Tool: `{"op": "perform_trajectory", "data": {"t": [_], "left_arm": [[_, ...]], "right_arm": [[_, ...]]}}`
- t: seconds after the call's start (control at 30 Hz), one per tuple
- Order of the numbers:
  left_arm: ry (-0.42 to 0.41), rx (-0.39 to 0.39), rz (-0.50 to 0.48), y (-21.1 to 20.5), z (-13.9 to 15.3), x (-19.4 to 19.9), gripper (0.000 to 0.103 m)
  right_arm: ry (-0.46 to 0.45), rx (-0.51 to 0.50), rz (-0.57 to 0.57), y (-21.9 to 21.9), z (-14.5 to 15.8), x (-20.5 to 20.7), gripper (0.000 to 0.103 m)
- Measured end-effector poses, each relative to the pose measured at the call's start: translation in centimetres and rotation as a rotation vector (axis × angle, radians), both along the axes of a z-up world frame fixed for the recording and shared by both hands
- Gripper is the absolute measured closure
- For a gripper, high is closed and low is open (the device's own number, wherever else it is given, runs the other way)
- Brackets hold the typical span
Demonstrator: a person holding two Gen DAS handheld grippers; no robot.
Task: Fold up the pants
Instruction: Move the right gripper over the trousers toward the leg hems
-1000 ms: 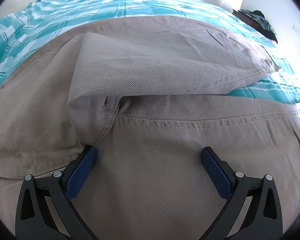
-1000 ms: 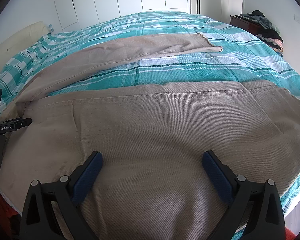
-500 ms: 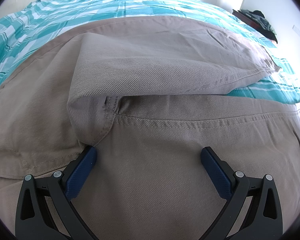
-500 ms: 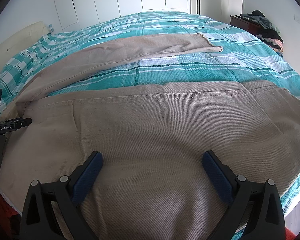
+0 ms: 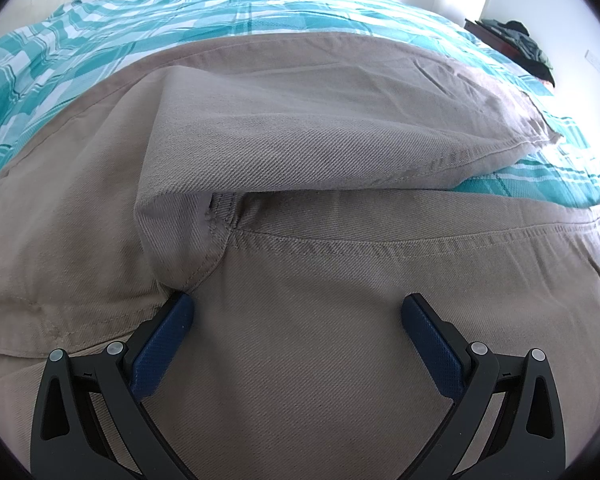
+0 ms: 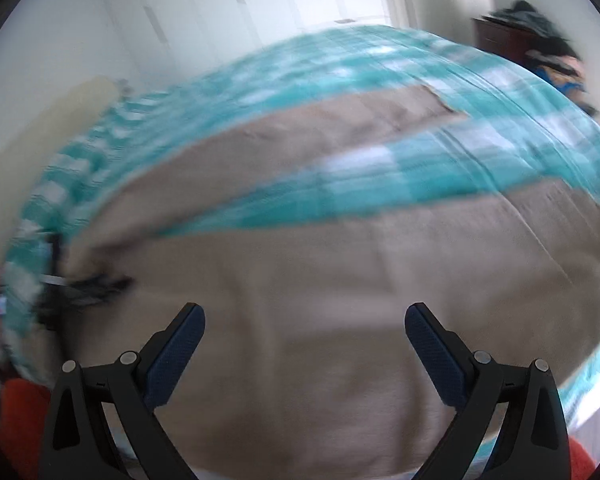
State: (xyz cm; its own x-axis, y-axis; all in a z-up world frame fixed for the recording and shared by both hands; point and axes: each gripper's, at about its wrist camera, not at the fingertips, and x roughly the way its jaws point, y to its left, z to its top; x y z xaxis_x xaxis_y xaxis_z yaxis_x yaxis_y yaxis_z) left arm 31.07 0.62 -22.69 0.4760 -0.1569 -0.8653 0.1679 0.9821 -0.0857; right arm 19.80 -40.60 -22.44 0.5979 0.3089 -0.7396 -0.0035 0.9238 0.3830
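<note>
Beige pants (image 5: pixel 308 264) lie spread on a bed, one leg folded up over the crotch seam and running to the right. My left gripper (image 5: pixel 298 304) hovers open just above the near leg, its left blue fingertip (image 5: pixel 178 312) close by the crotch fold. In the blurred right wrist view the same pants (image 6: pixel 308 280) fill the lower half, with the far leg (image 6: pixel 340 128) stretched across the bedspread. My right gripper (image 6: pixel 304 316) is open above the near leg, nothing between its fingers. The left gripper's body (image 6: pixel 84 284) shows as a dark smear at the left.
A teal and white checked bedspread (image 5: pixel 148 36) covers the bed. White wardrobe doors (image 6: pixel 260 8) stand behind it. A dark cabinet with piled clothes (image 6: pixel 540 48) sits at the far right. Something orange-red (image 6: pixel 16 424) lies low at the near left.
The right wrist view has gone blurred and tilted upward, showing more wall and wardrobe: the right gripper is moving fast. The left gripper has held still over the crotch fold.
</note>
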Motion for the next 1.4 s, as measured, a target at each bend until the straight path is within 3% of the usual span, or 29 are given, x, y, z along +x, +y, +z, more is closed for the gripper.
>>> {"op": "perform_trajectory", "data": {"t": [0.13, 0.27, 0.37, 0.47, 0.57, 0.63, 0.73, 0.8, 0.87, 0.93, 1.0, 1.07, 1.17, 1.23, 1.3, 1.33, 1.37, 1.4], "left_arm": [[0.000, 0.000, 0.000, 0.0, 0.0, 0.0, 0.000], [0.000, 0.000, 0.000, 0.0, 0.0, 0.0, 0.000], [0.000, 0.004, 0.000, 0.0, -0.2, 0.3, 0.000], [-0.002, 0.001, 0.000, 0.0, -0.2, 0.2, 0.000], [-0.004, 0.000, 0.000, -0.1, -0.2, 0.2, 0.000], [-0.003, 0.004, -0.002, -0.1, -0.3, 0.3, 0.000], [0.027, 0.017, 0.009, -0.3, -0.1, 0.7, 0.000], [0.059, 0.015, 0.040, 0.3, 1.5, 0.0, 0.002], [0.028, -0.054, 0.061, 1.7, 4.1, -0.8, 0.002], [-0.028, -0.139, 0.071, 3.3, 6.6, -0.7, 0.001], [-0.060, -0.154, 0.126, 5.0, 8.2, 1.1, 0.001], [-0.082, -0.145, 0.183, 6.6, 8.2, 3.7, 0.001], [-0.057, -0.106, 0.263, 8.8, 5.2, 7.1, 0.001], [0.021, -0.084, 0.281, 10.1, 2.3, 8.0, 0.002], [0.003, -0.115, 0.243, 10.9, 1.0, 7.4, 0.001], [-0.034, -0.124, 0.213, 11.0, 0.9, 6.8, 0.001], [-0.055, -0.134, 0.198, 11.1, 0.8, 6.4, 0.001], [-0.072, -0.153, 0.196, 11.3, 0.5, 6.1, 0.001]], "right_arm": [[0.027, 0.033, 0.193, 3.3, 1.6, 2.9, 0.004], [0.189, -0.057, 0.290, 2.1, -2.4, 5.3, 0.004], [0.318, -0.145, 0.146, -4.1, -5.9, 5.5, 0.004], [0.311, -0.049, 0.004, -9.9, -5.5, 4.7, 0.004], [0.364, -0.096, -0.064, -11.3, -4.3, 5.0, 0.004], [0.383, -0.076, -0.056, -10.3, -3.0, 6.2, 0.004], [0.345, 0.088, 0.033, -6.7, -0.4, 9.8, 0.004], [0.307, 0.175, 0.112, -2.9, 1.3, 13.5, 0.004], [0.264, 0.206, 0.203, 1.3, 2.3, 17.5, 0.004], [0.192, 0.154, 0.290, 6.1, 2.6, 21.5, 0.004], [0.149, 0.095, 0.348, 10.1, 1.7, 24.9, 0.004], [0.166, 0.103, 0.410, 13.8, -1.0, 28.0, 0.004], [0.180, 0.071, 0.456, 15.8, -4.4, 30.3, 0.004], [0.188, 0.022, 0.416, 13.1, -6.9, 31.3, 0.006], [0.200, 0.055, 0.353, 8.0, -8.6, 32.2, 0.022], [0.195, 0.085, 0.315, 4.8, -9.1, 32.4, 0.046], [0.194, 0.087, 0.262, 1.5, -9.3, 32.4, 0.061], [0.196, 0.049, 0.201, -1.5, -9.3, 32.2, 0.062]]}}
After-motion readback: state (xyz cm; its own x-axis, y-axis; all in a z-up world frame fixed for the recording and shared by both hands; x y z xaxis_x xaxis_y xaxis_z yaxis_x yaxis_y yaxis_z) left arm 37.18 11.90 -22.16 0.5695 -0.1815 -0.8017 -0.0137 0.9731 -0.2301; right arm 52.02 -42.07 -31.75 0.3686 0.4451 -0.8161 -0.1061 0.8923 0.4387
